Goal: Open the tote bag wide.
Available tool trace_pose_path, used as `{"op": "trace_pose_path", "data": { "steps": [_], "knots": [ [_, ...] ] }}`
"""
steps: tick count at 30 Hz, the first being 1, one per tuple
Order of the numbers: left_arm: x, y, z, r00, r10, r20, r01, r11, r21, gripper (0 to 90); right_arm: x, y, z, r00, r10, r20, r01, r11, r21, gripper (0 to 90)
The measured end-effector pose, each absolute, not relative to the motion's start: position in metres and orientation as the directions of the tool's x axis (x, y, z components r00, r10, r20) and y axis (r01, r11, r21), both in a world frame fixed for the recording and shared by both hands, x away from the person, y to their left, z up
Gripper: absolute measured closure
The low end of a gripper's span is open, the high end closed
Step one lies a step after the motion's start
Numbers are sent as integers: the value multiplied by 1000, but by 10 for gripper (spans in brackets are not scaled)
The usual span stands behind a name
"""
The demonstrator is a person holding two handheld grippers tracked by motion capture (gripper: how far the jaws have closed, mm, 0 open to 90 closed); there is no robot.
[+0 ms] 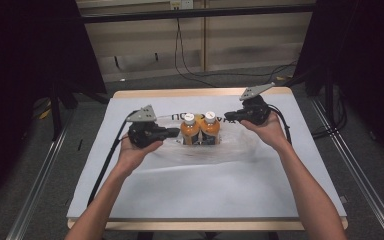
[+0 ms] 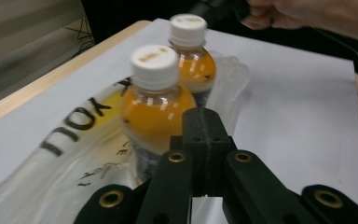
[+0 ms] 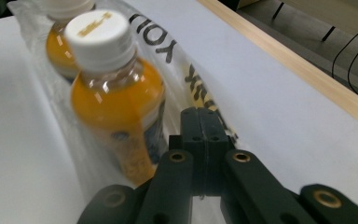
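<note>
While both pairs of black jaws are pressed together, the left gripper (image 1: 172,132) and the right gripper (image 1: 228,116) each pinch an edge of the clear plastic bag (image 1: 240,145), one at either end. Film shows at the closed tips in the left gripper view (image 2: 205,128) and in the right gripper view (image 3: 204,126). Inside the bag stand two orange drink bottles with white caps, side by side and touching: the left bottle (image 1: 189,131) just beyond the left gripper's tips, the right bottle (image 1: 210,129) close to the right gripper's. Black lettering (image 2: 81,123) runs along the bag's far side. Crumpled film spreads toward the person in front of the bottles. Everything rests on a white sheet (image 1: 205,190) covering a wooden table (image 1: 130,93). Black cables (image 1: 105,165) trail from the grippers across the sheet. Beyond the table's far edge, more cables (image 1: 195,75) lie on the grey floor before a pale wall.
</note>
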State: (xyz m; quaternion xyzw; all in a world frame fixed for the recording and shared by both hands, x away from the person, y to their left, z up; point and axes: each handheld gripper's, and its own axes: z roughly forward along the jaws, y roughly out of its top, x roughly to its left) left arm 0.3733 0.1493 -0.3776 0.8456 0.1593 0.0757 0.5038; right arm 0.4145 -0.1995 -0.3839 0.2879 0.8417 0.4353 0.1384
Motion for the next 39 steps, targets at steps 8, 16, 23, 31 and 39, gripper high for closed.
{"op": "trace_pose_path", "data": {
  "steps": [8,16,23,31,39],
  "knots": [
    [375,105,-418,951,306,-40,210,-545,811,900,442,-177,-411,-810,585,51,418,513,750,900],
    [374,84,-434,950,313,25,178,-605,776,900,452,-172,-431,-809,581,88,456,526,717,900],
    [378,79,-451,944,329,13,205,-618,759,900,457,-162,-448,-812,575,100,476,554,683,900],
    [378,78,-472,943,331,10,223,-657,720,900,463,-155,-467,-795,590,145,528,554,643,900],
    [371,79,-479,948,317,10,226,-698,680,900,469,-153,-477,-779,610,143,552,561,617,900]
  ]
}}
